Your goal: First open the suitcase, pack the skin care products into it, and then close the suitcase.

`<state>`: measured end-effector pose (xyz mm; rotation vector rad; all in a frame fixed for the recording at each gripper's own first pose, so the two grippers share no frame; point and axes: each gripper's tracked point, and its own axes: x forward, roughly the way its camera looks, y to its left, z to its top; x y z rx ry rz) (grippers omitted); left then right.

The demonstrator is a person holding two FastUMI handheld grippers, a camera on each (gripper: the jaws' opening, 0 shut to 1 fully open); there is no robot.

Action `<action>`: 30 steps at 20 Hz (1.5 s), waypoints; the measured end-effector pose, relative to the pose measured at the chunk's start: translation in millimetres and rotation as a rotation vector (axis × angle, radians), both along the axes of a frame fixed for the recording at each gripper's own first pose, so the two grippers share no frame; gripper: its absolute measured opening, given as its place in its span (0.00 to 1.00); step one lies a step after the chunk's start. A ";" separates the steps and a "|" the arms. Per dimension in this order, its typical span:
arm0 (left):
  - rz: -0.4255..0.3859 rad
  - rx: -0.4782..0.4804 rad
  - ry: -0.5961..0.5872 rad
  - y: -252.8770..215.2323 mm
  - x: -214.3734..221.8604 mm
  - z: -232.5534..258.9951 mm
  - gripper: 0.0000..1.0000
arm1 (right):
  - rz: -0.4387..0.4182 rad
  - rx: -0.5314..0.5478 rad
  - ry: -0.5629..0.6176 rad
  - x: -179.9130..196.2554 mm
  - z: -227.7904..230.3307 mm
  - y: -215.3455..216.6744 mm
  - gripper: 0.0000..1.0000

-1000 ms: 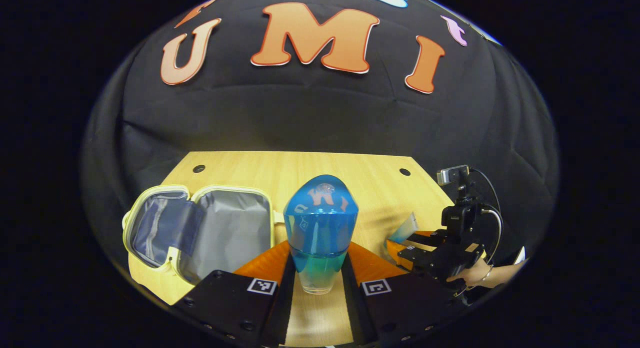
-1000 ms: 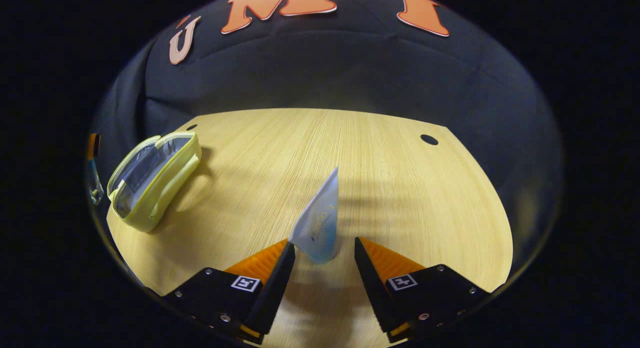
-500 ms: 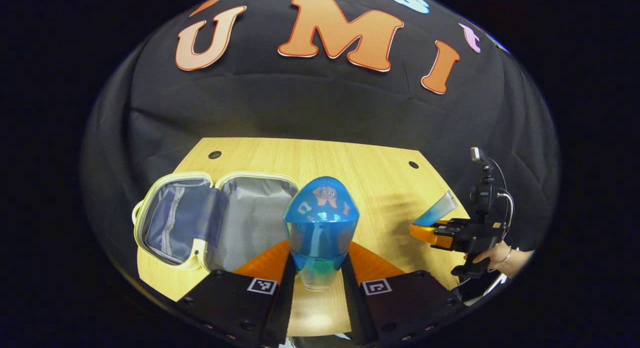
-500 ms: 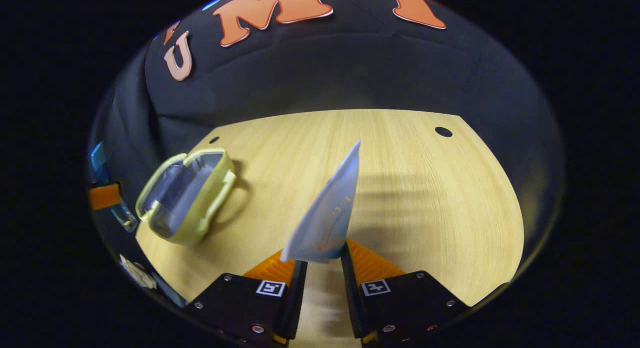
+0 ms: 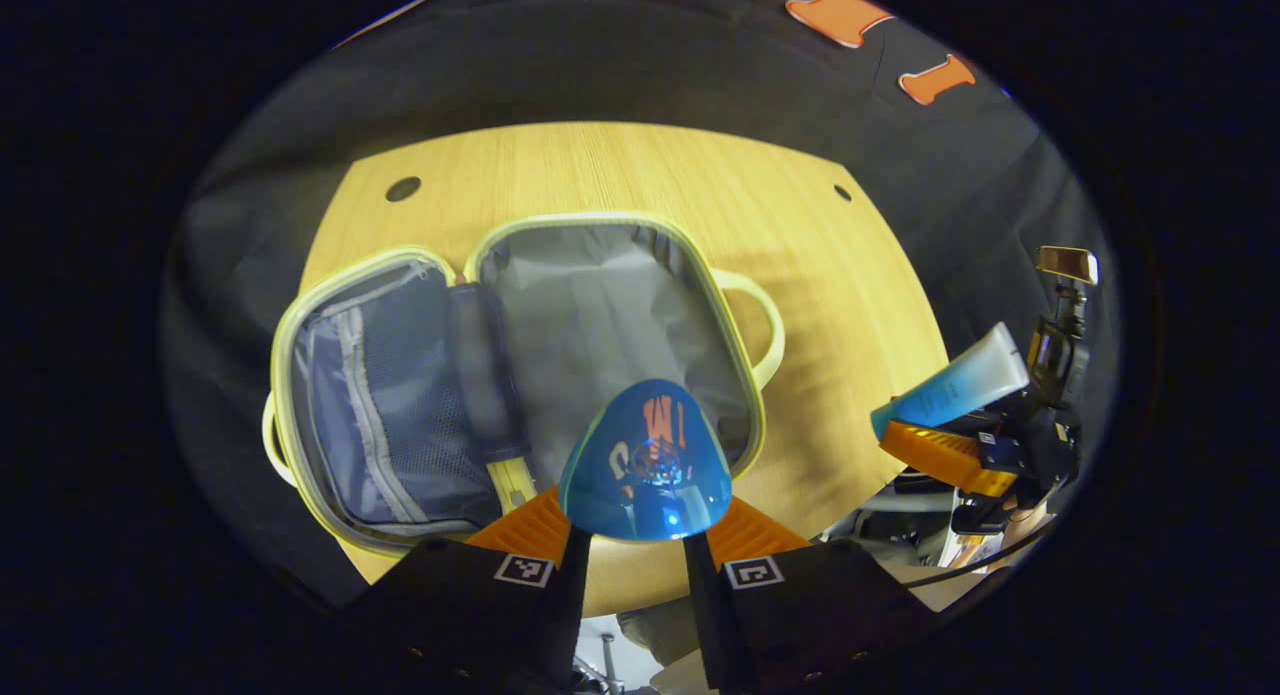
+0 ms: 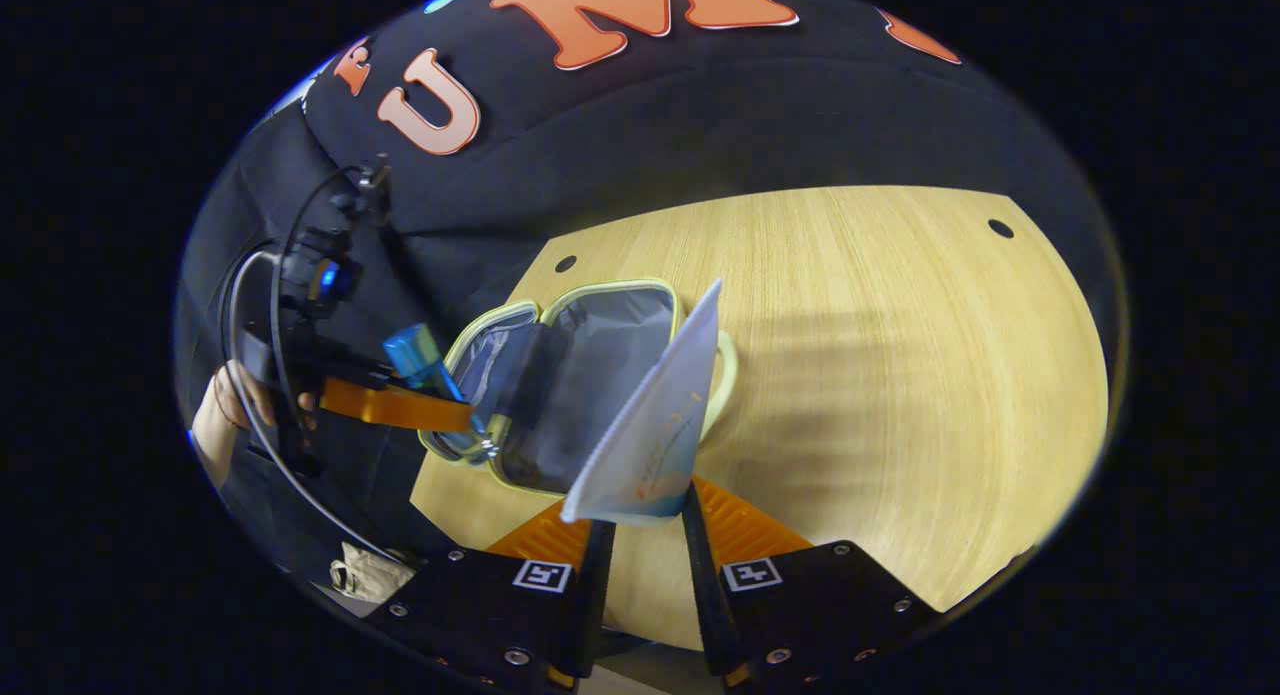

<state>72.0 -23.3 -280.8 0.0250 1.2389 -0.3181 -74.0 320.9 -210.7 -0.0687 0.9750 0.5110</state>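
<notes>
We find the case (image 5: 610,305) open on the counter (image 5: 640,165). The left hand-held gripper (image 5: 633,535) clamps the bottle (image 5: 645,465) above it; the right hand-held gripper (image 6: 640,525) clamps the tube (image 6: 650,425) at 3 o'clock. We advise lowering each inside the rim before releasing.

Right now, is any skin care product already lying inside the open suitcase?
No: in the left gripper view the suitcase lies open with bare lining, while the blue bottle and the tube are each held between fingers.
</notes>
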 end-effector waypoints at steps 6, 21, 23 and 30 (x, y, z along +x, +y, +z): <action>-0.047 0.017 0.148 3.5 46.6 -74.5 0.47 | -0.109 -0.083 -0.004 -17.6 -7.2 -5.1 0.41; 0.039 -0.208 -0.141 -8.8 34.7 2.1 0.98 | 0.027 -0.149 0.037 6.1 11.6 41.1 0.41; 0.094 -0.230 -0.202 29.0 16.1 33.6 0.98 | 0.110 -0.177 0.064 15.1 7.6 69.4 0.41; 0.313 -0.119 -0.310 177.2 -62.2 64.4 0.98 | 0.133 -0.204 0.363 23.5 -70.0 134.1 0.41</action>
